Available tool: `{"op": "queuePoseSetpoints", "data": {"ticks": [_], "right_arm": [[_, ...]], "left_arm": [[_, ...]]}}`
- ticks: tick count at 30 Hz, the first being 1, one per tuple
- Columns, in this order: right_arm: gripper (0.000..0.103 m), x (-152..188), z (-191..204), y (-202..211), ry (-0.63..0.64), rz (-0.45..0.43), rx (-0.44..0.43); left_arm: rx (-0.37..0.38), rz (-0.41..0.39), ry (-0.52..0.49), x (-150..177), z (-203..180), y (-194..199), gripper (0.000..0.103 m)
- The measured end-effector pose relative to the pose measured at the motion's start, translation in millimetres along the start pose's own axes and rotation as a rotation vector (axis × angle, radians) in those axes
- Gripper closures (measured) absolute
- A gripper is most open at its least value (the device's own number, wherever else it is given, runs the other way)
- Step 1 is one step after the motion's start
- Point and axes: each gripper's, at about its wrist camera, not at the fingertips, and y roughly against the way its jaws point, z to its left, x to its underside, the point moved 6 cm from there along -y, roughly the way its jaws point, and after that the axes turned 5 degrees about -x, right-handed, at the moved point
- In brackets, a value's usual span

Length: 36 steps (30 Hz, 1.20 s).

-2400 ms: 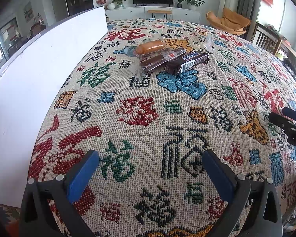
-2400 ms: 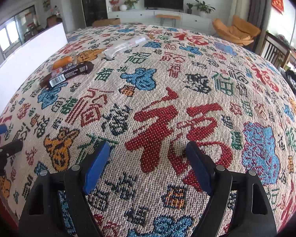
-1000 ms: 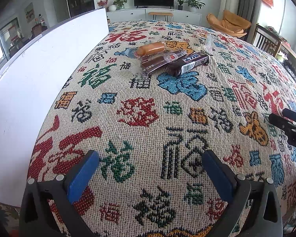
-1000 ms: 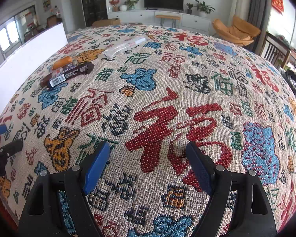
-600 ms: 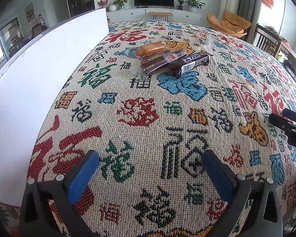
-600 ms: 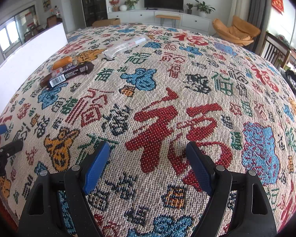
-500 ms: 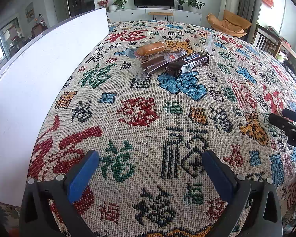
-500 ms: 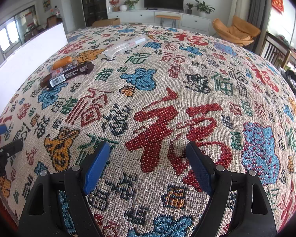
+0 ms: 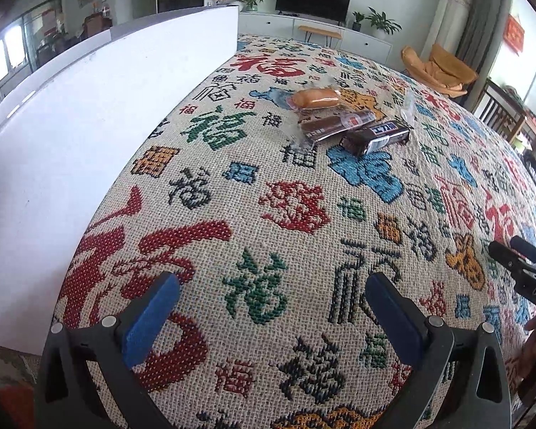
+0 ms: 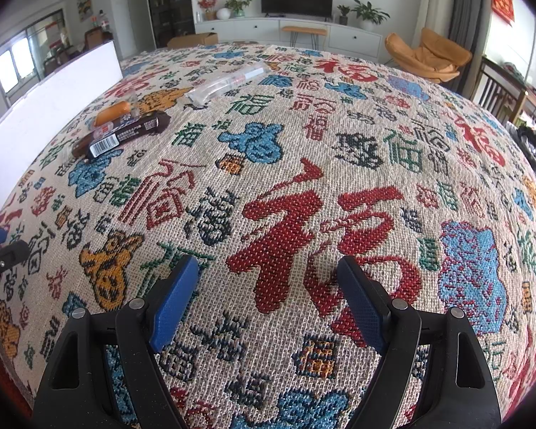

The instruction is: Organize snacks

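Observation:
Three wrapped snacks lie side by side on the patterned tablecloth: an orange bun (image 9: 315, 97) (image 10: 113, 113), a long brown bar in clear wrap (image 9: 336, 124) (image 10: 89, 139), and a dark chocolate bar (image 9: 377, 137) (image 10: 127, 136). A clear-wrapped pack (image 10: 228, 80) (image 9: 407, 102) lies further back. My left gripper (image 9: 271, 312) is open and empty near the table's front left. My right gripper (image 10: 268, 295) is open and empty over the cloth's front middle. Each gripper shows at the edge of the other view: the right gripper (image 9: 525, 268), the left gripper (image 10: 0, 250).
A tall white panel (image 9: 89, 118) (image 10: 50, 93) stands along the table's left edge. Wooden chairs (image 9: 500, 118) stand at the right. An orange armchair (image 10: 428, 55), a TV and a sideboard are beyond the far end.
My left gripper has shifted a little, so the snacks sit slightly further right and lower in its view. The right gripper has not moved. Both stay open.

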Motion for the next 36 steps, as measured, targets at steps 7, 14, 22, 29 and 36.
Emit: {"op": "queuePoseSetpoints", "data": {"ticks": [7, 14, 22, 29, 36], "right_arm": [[0.02, -45, 22, -8, -0.002, 0.137, -0.043], [0.023, -123, 88, -55, -0.295, 0.205, -0.377], [0.059, -121, 140, -107, -0.252, 0.342, -0.208], [0.066, -123, 150, -108, -0.176, 0.305, -0.124], [0.084, -99, 136, -75, -0.069, 0.354, -0.147]], "left_arm": [[-0.08, 0.005, -0.068, 3, -9, -6, 0.0], [-0.078, -0.004, -0.064, 3, -8, -6, 0.0], [-0.08, -0.008, -0.062, 1, -8, -7, 0.0], [-0.077, -0.009, -0.064, -2, -8, -10, 0.0], [-0.079, -0.009, -0.065, -3, -9, -10, 0.0]]}}
